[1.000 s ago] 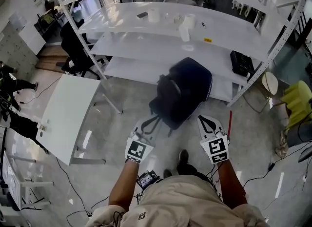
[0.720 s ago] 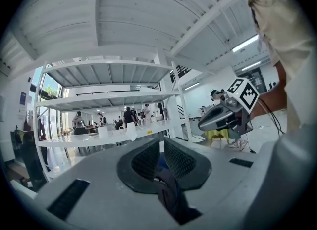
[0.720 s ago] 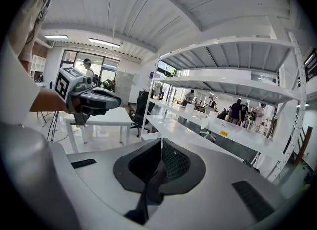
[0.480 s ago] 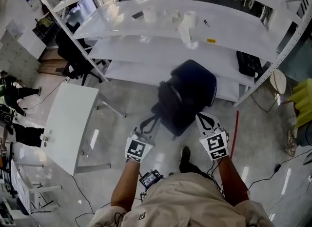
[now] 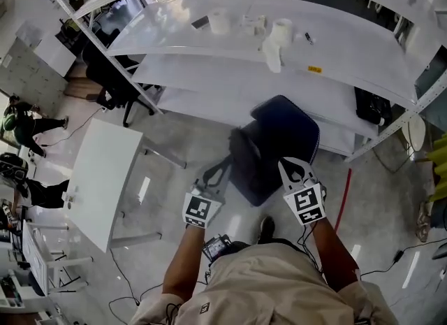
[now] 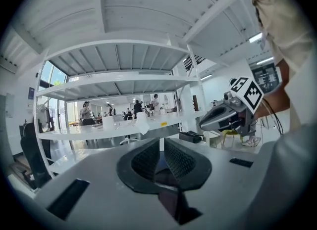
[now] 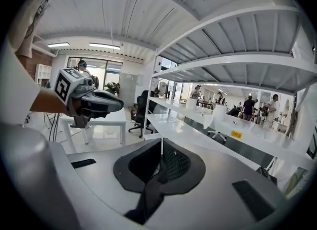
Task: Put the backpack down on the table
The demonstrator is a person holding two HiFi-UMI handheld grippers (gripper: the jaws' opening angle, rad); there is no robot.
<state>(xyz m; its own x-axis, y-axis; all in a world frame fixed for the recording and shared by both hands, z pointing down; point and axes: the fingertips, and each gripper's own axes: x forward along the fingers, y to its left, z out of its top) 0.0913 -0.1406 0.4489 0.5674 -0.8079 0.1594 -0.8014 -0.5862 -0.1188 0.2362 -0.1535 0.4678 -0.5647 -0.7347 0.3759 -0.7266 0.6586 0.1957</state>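
A dark navy backpack hangs off the floor between my two grippers, in front of a white shelf rack. My left gripper is shut on a dark strap at the bag's left. My right gripper is shut on a black strap at its right. In the left gripper view the right gripper shows at the right. In the right gripper view the left gripper shows at the left. A white table stands on the floor to the left.
The rack's upper shelf carries paper rolls and small items. A black bag lies on a lower shelf at the right. A black office chair stands left of the rack. A red stick and cables lie on the floor.
Both grippers and the hanging backpack have moved toward the shelf rack and sunk a little. The rack now fills more of the head view, and both grips stay shut.
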